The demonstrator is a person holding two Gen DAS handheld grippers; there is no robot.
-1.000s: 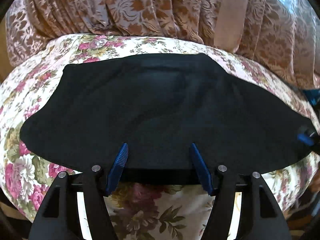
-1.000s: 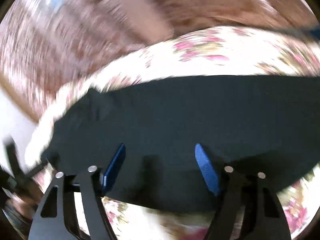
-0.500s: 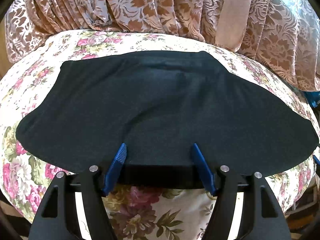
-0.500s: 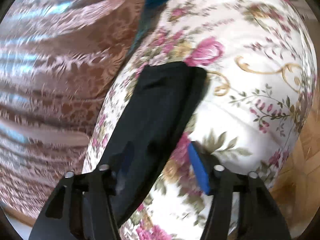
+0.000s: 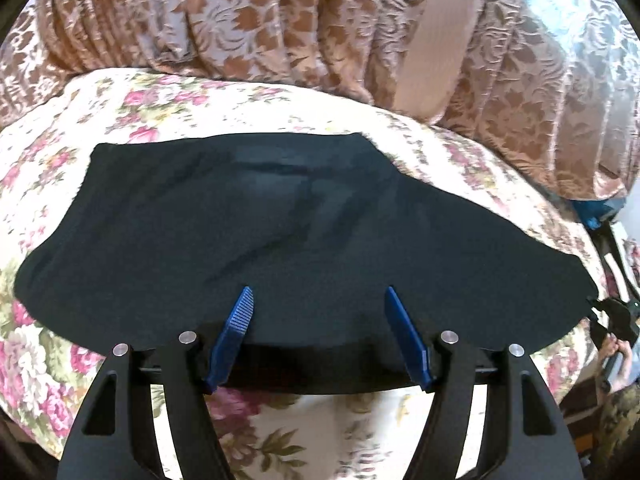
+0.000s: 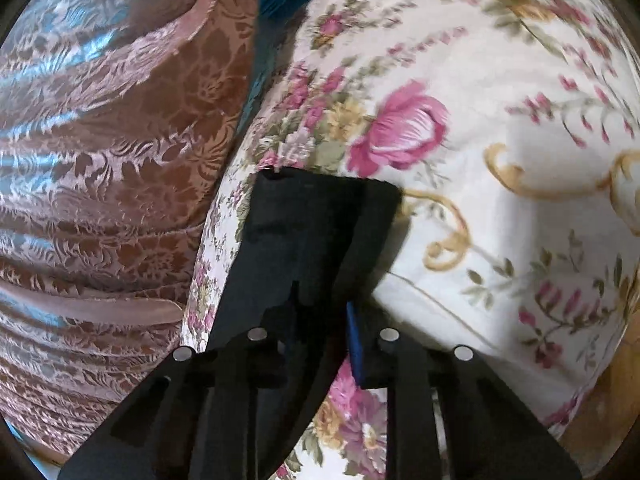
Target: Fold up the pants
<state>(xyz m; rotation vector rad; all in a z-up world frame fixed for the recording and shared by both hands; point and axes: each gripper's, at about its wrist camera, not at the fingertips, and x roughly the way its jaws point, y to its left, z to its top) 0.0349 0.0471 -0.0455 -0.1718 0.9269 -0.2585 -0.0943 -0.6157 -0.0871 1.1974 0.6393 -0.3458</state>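
Note:
The black pants (image 5: 280, 220) lie spread flat across a flowered bedspread (image 5: 320, 432), their long near edge running left to right. My left gripper (image 5: 319, 292) hovers open over the middle of that near edge, blue pads (image 5: 240, 320) wide apart and holding nothing. In the right wrist view the narrow end of the pants (image 6: 312, 216) runs between the jaws of my right gripper (image 6: 320, 312), which are closing on the cloth; one blue pad (image 6: 356, 344) shows, the other is lost in the black fabric. The right gripper (image 5: 612, 316) also shows at the pants' right end, with a hand (image 5: 618, 354) behind it.
A brown patterned drape (image 5: 280, 20) hangs behind the bed, and it fills the left of the right wrist view (image 6: 100, 160). Something blue (image 5: 596, 216) sits between drape and bed at the right. Wooden floor (image 6: 600, 412) shows past the bedspread's edge (image 6: 500, 240).
My right gripper swung from over the pants' long edge to their narrow end, rolled, and brought its jaws together on the cloth. The left gripper rose slightly and stayed open.

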